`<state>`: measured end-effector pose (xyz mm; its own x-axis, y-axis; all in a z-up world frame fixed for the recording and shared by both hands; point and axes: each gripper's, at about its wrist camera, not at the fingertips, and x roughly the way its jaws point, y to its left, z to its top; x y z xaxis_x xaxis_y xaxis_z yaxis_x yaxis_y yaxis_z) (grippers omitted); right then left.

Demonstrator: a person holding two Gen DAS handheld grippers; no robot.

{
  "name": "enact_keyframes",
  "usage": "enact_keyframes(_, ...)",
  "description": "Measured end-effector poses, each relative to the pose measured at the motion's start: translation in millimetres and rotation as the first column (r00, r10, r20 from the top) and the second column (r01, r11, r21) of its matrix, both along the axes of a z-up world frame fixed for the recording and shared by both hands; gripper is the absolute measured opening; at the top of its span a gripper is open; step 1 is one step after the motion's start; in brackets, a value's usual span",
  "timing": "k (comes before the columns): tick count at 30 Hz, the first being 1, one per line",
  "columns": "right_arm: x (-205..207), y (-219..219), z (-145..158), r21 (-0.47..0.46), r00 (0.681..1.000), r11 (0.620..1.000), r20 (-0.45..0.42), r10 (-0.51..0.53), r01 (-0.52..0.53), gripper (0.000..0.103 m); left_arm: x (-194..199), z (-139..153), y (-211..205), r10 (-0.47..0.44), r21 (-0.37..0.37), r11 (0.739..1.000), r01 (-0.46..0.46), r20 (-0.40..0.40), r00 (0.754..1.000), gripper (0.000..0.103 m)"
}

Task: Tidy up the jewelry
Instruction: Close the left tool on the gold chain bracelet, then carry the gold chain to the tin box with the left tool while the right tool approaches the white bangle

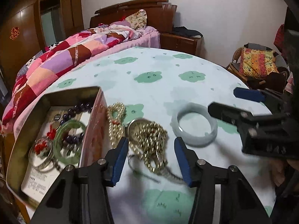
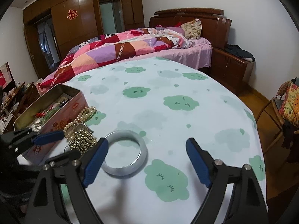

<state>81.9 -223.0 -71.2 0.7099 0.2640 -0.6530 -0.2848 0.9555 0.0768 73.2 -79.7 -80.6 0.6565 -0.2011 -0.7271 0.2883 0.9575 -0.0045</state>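
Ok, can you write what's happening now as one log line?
left gripper: open over gold bead chain | right gripper: open beside pale jade bangle | tin box: green bangle inside

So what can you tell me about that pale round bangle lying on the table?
The pale grey-white bangle is one smooth, thick ring that looks like milky jade or glass, slightly see-through, with no clasp or beads. It lies flat on the cloud-patterned tablecloth, apart from the heap of gold beads beside it. The open right gripper sits above it, its left finger crossing the bangle's rim in this view; whether they touch is unclear.
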Motion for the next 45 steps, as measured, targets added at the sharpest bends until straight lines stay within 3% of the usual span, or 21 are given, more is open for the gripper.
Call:
enact_keyframes(1,-0.2,0.0,0.5,-0.002,1.000,1.000,0.003,-0.001,0.001,0.087,3.6,-0.7,-1.3,-0.009,-0.006,1.000,0.009,-0.008,1.000,0.031)
enact_keyframes(3,0.0,-0.1,0.7,-0.003,1.000,1.000,0.005,-0.001,0.001,0.087,10.3,-5.2,-4.9,-0.035,-0.003,0.999,0.035,-0.033,0.999,0.014)
enact_keyframes(6,-0.1,-0.5,0.8,0.001,1.000,1.000,0.002,-0.003,0.003,0.087,10.8,-5.2,-2.7,-0.032,-0.007,0.999,0.032,-0.040,0.999,0.013)
enact_keyframes(8,-0.3,-1.3,1.0,0.006,1.000,1.000,-0.002,-0.004,0.004,0.087,4.0,4.3,1.5,-0.021,-0.011,1.000,0.021,-0.009,1.000,0.004)
enact_keyframes(14,-0.3,1.3,1.2,-0.011,1.000,1.000,-0.003,-0.005,0.004,0.087,-13.5,46.9,20.0,-0.001,-0.062,0.998,0.007,0.097,0.995,0.004)
enact_keyframes(22,0.1,0.9,0.4,-0.014,1.000,1.000,-0.004,-0.003,0.003,0.089,-16.0,61.8,32.9,0.019,-0.107,0.994,-0.006,0.116,0.993,0.004)
enact_keyframes(27,1.7,1.3,-0.9,-0.010,1.000,1.000,-0.016,0.006,-0.006,0.091,-23.7,92.1,36.6,0.013,-0.126,0.992,0.011,0.192,0.981,0.004)
enact_keyframes(30,5.4,6.8,-4.3,-0.021,0.998,0.999,-0.045,0.038,-0.039,0.097,-25.3,111.0,41.0,0.018,-0.127,0.992,0.013,0.236,0.972,0.004)
enact_keyframes(40,9.1,31.6,-20.8,-0.111,0.981,0.982,-0.142,0.134,-0.150,0.096,-23.0,139.2,62.3,0.059,-0.135,0.991,-0.020,0.287,0.956,0.004)
enact_keyframes(43,9.6,35.2,-24.6,-0.126,0.975,0.978,-0.165,0.147,-0.168,0.093,-25.4,151.3,70.5,0.071,-0.136,0.990,-0.029,0.312,0.947,0.004)
enact_keyframes(45,9.2,38.0,-26.4,-0.135,0.972,0.974,-0.175,0.156,-0.180,0.082,-26.5,159.9,75.7,0.078,-0.130,0.991,-0.036,0.331,0.940,0.004)
